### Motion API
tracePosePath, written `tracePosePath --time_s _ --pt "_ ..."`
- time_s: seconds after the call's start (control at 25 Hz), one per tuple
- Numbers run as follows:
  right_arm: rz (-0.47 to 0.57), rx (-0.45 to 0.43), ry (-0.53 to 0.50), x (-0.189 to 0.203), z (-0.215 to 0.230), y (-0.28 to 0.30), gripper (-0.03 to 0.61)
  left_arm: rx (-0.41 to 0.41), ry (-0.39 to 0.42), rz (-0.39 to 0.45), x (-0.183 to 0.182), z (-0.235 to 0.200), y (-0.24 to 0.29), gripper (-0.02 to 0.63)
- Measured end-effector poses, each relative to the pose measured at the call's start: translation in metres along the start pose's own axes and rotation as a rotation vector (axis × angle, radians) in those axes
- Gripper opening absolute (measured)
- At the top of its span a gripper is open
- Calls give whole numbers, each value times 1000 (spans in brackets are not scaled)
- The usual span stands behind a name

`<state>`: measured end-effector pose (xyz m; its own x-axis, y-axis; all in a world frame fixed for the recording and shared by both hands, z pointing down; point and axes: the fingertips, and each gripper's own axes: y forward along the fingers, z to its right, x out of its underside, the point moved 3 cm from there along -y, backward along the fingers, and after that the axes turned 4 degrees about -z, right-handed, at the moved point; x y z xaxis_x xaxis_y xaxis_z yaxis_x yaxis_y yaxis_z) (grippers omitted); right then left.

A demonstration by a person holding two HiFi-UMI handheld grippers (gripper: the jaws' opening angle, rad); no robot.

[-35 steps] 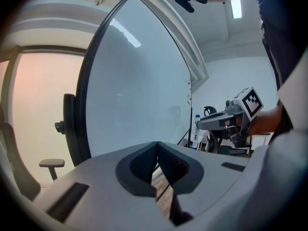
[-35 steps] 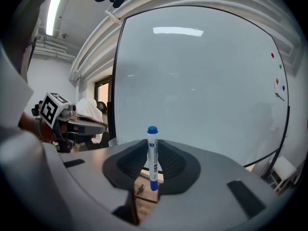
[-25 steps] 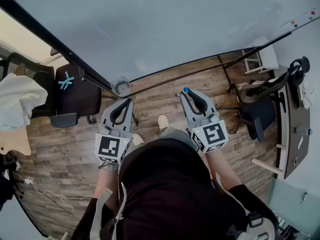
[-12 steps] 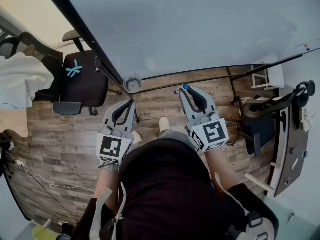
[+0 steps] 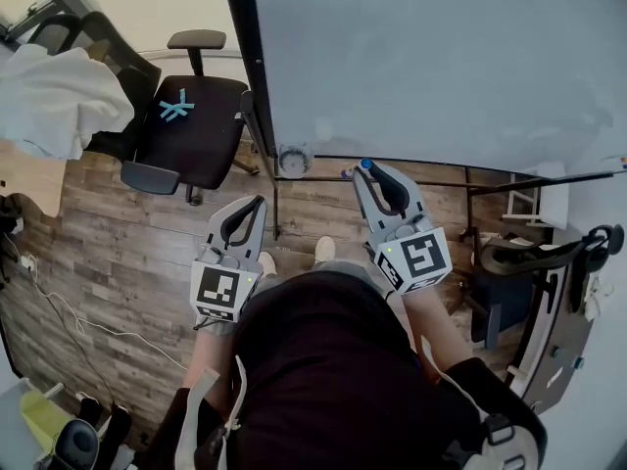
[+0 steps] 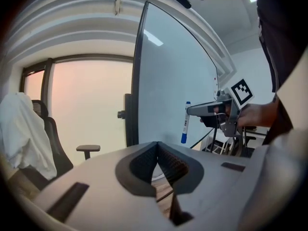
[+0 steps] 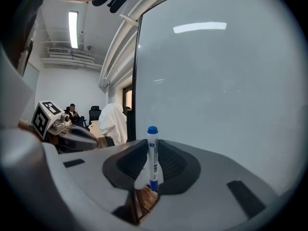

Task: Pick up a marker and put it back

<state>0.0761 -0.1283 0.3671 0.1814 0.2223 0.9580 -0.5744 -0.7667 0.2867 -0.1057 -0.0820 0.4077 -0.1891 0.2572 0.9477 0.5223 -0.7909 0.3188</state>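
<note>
1. Right now my right gripper (image 5: 364, 170) is clenched on the marker (image 7: 153, 160), which stands crosswise between the two pads.
2. In the right gripper view the marker is upright. A blue cap shows above the jaws, and the white barrel with its blue print is pinched at mid-length.
3. The marker is held up in the air, close in front of the whiteboard (image 5: 441, 57). I cannot tell whether it touches the board.
4. My left gripper (image 5: 257, 202) is closed with nothing in it. In its own view the pads meet at the tips.
5. The left gripper sits lower and nearer to my body than the right, and the two are well apart.
6. From the left gripper view I see my right gripper off to the side, with my hand (image 6: 262, 115) on its handle and the marker sticking out above and below the jaw tips.
7. To my left a black chair (image 5: 186, 130) stands on the wood floor (image 5: 118, 243), beside the board's dark frame.
8. A white cloth (image 5: 54, 96) is draped over another chair further left.
</note>
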Motion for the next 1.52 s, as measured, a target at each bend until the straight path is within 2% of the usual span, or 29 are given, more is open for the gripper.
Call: tracePosePath --time_s 0.4,0.84,1.12,1.52 --pt "15 -165 -57 -18 -27 39 77 -151 -55 -4 11 -17 -30 9" --pt "-9 -317 -96 -15 -53 75 77 -304 -119 -29 27 -25 -62 9" --pt "-31 -370 -140 -4 -67 96 77 -378 -150 -61 40 -28 -82 9" --pt "-85 -416 -139 23 -76 116 77 -443 -169 -87 48 -26 -99 9"
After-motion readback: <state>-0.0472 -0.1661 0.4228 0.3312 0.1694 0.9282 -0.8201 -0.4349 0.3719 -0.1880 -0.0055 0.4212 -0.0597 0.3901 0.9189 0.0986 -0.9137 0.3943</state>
